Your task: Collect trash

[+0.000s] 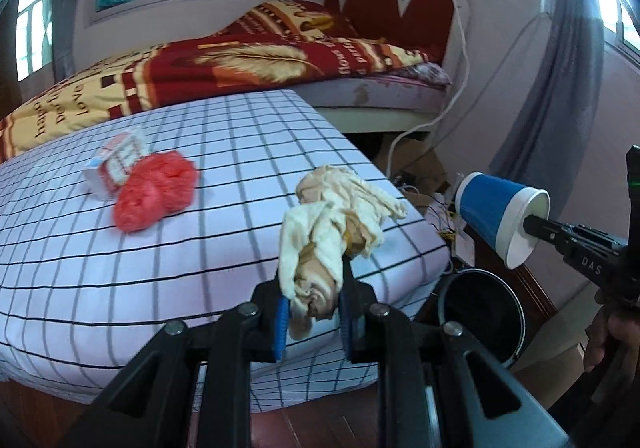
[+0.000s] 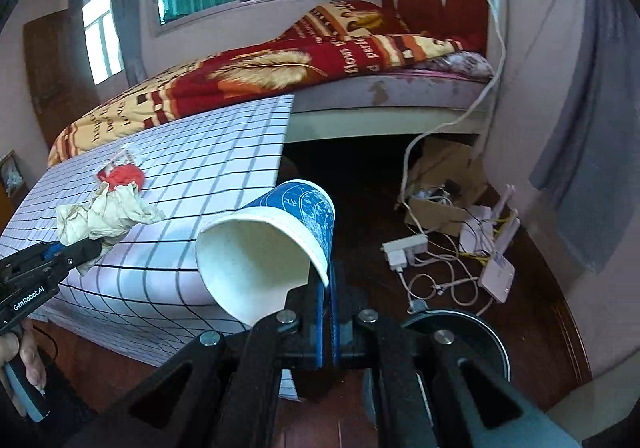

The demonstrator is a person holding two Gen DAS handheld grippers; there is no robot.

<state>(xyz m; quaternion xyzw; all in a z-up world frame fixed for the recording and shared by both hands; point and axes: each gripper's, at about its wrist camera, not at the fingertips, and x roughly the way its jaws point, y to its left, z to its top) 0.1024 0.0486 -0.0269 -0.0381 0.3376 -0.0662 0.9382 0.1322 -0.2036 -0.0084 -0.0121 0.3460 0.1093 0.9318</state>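
Note:
My left gripper (image 1: 313, 308) is shut on a crumpled beige tissue wad (image 1: 332, 224), held above the near edge of the checked table (image 1: 120, 256). It also shows in the right wrist view (image 2: 108, 214). My right gripper (image 2: 327, 290) is shut on the rim of a blue paper cup (image 2: 272, 252), tipped on its side; the cup shows in the left wrist view (image 1: 496, 216) above a black trash bin (image 1: 484, 312). A red plastic bag (image 1: 156, 196) and a red-white carton (image 1: 116, 160) lie on the table.
A bed with a red and yellow blanket (image 1: 224, 64) stands behind the table. Cardboard, a power strip (image 2: 402, 248), cables and a white router (image 2: 498, 264) lie on the dark wooden floor at the right. The bin's rim (image 2: 480, 332) sits under my right gripper.

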